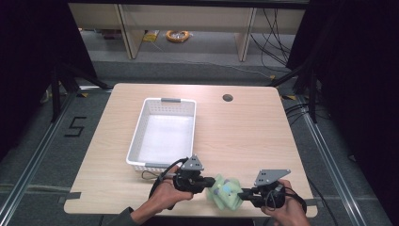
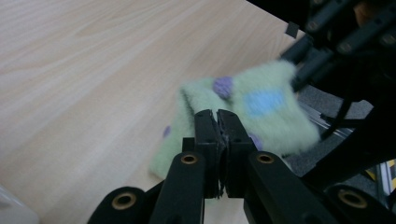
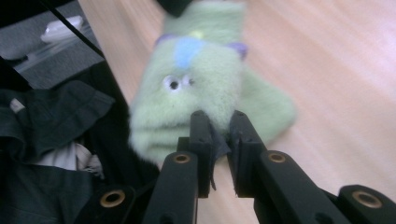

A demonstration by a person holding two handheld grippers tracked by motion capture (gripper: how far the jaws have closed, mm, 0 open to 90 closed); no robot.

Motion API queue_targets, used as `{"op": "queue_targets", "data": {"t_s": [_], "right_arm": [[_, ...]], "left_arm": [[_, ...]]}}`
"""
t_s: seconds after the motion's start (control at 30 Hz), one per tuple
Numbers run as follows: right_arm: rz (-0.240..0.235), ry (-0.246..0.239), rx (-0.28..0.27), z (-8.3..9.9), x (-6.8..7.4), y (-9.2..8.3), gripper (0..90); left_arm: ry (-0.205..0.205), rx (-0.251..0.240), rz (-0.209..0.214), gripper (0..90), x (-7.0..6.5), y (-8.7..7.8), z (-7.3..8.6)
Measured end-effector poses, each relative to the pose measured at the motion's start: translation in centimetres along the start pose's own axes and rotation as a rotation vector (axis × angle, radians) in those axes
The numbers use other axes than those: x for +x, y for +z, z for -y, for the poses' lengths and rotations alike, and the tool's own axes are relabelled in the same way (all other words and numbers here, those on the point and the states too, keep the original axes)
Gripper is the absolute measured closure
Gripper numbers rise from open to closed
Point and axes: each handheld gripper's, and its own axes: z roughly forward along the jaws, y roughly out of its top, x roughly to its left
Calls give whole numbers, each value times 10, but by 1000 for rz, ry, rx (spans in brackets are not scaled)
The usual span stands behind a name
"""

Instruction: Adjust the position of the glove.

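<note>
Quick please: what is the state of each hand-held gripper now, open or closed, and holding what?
Left hand-held gripper: closed on one edge of the green fuzzy sock.
Right hand-held gripper: closed on the opposite edge of the sock.

Left gripper (image 2: 217,114) fingers pinch the green fuzzy sock (image 2: 261,109).

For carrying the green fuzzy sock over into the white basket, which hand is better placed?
Probably the left. The left gripper and right gripper both clamp the sock, but the left one sits nearer the basket.
</note>
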Motion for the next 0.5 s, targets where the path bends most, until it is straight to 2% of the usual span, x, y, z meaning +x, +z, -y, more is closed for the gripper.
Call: {"op": "queue_targets", "data": {"t_s": [0.13,0.17,0.2,0.23,0.27,0.33,0.37,0.4,0.43,0.5], "right_arm": [[-1,-30,17,-7,-12,-1,824],[-5,-9,26,-9,-13,0,826],[-1,-30,29,-11,-18,1,827],[-5,-30,37,-13,-21,2,828],[2,-33,39,-15,-24,2,828],[-17,-31,53,-19,-28,4,829],[-16,-37,52,-20,-30,4,828],[-25,-49,58,-22,-32,5,828],[-23,-41,60,-23,-34,6,828],[-28,-34,63,-25,-38,10,828]], "left_arm": [[-38,-18,-3,872,-5,1,11],[-38,-15,1,872,-6,2,13],[-57,-22,7,872,-7,4,15],[-66,-18,12,872,-7,5,17],[-68,-16,9,872,-8,5,18],[-63,-28,-9,871,-11,7,19],[-48,-24,-7,871,-10,7,19],[-53,-22,0,871,-10,7,18],[-64,-30,-6,871,-9,8,19],[-51,-13,-18,871,-8,7,19]]}}
